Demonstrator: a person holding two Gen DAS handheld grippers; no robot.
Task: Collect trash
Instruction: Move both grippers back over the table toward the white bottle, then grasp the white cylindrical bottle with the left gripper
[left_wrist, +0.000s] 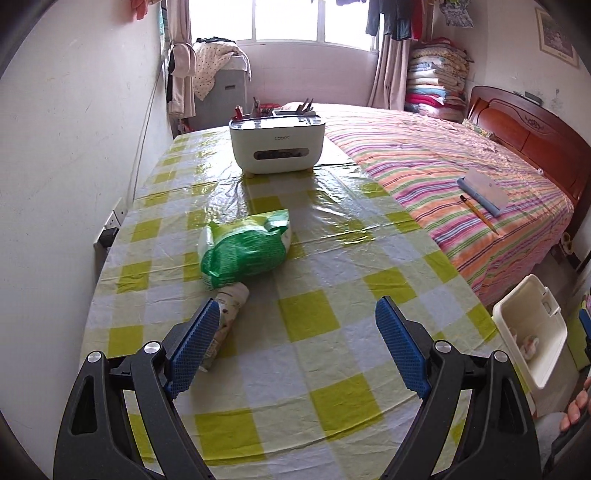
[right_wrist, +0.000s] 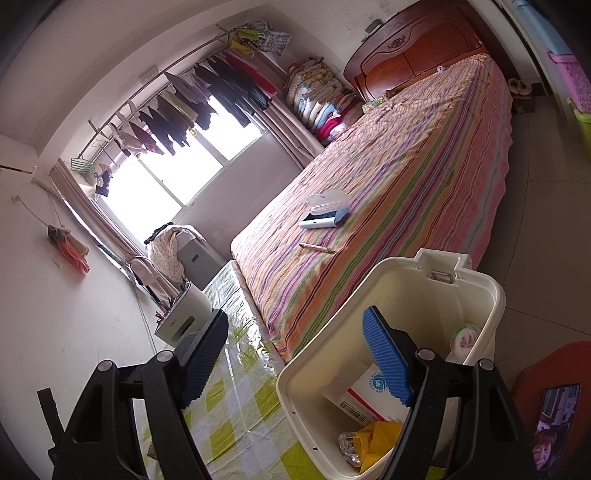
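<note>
Bedroom light comes from a window behind a table (left_wrist: 314, 332) covered with a yellow and white checked cloth, and a striped bed (left_wrist: 461, 177) stands just beside it.

On the cloth two pieces of trash remain: a crumpled green bag (left_wrist: 245, 247) and a rolled paper wrapper (left_wrist: 231, 306), touching each other. Both lie to the left of the gap between the jaws of the left gripper (left_wrist: 297, 345); the wrapper is partly hidden behind the left pad. The jaws are spread wide with nothing between them.

The right gripper (right_wrist: 295, 358) has its jaws spread too and pinches nothing. The near rim of the cream bin (right_wrist: 472, 280) passes between its jaws. Inside the bin lie a white box (right_wrist: 365, 395), a yellow bag (right_wrist: 380, 435) and other scraps.

I judge that the step in hand is the reach for the next piece. The next move asks the left gripper to shift to the left until the wrapper or the bag sits between the pads, then go lower and close.
</note>
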